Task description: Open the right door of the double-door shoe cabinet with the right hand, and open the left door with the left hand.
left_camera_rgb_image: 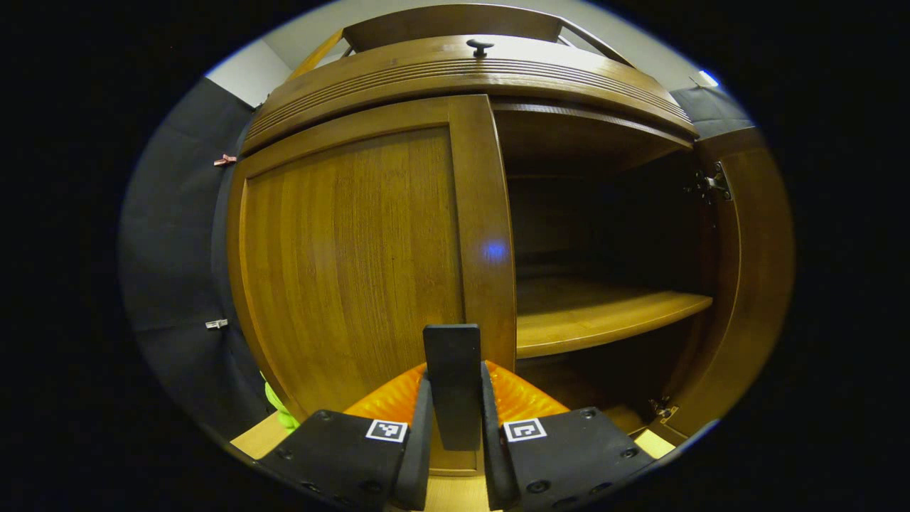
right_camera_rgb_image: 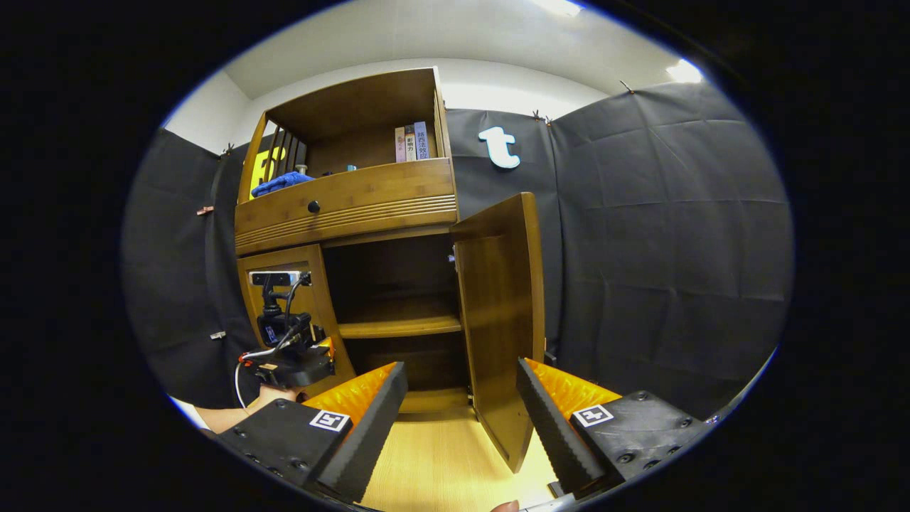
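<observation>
The wooden shoe cabinet [right_camera_rgb_image: 348,206] stands against the black cloth wall. In the left gripper view its left door [left_camera_rgb_image: 348,263] is closed and close in front of me. That door's dark upright handle [left_camera_rgb_image: 451,355] sits between the two fingers of my left gripper [left_camera_rgb_image: 453,427], which is shut on it. The right door [right_camera_rgb_image: 501,320] is swung wide open, showing an inner shelf [right_camera_rgb_image: 398,323]. My right gripper [right_camera_rgb_image: 462,412] stands open a short way back from the open door, holding nothing. In the right gripper view a hand holds the left gripper [right_camera_rgb_image: 291,355] against the left door [right_camera_rgb_image: 284,313].
Above the doors runs a drawer with a dark knob [right_camera_rgb_image: 313,207]. The open top shelf carries books [right_camera_rgb_image: 412,142] and a blue cloth [right_camera_rgb_image: 281,183]. The light wooden floor [right_camera_rgb_image: 441,462] lies in front. The right door's open edge juts out toward my right gripper.
</observation>
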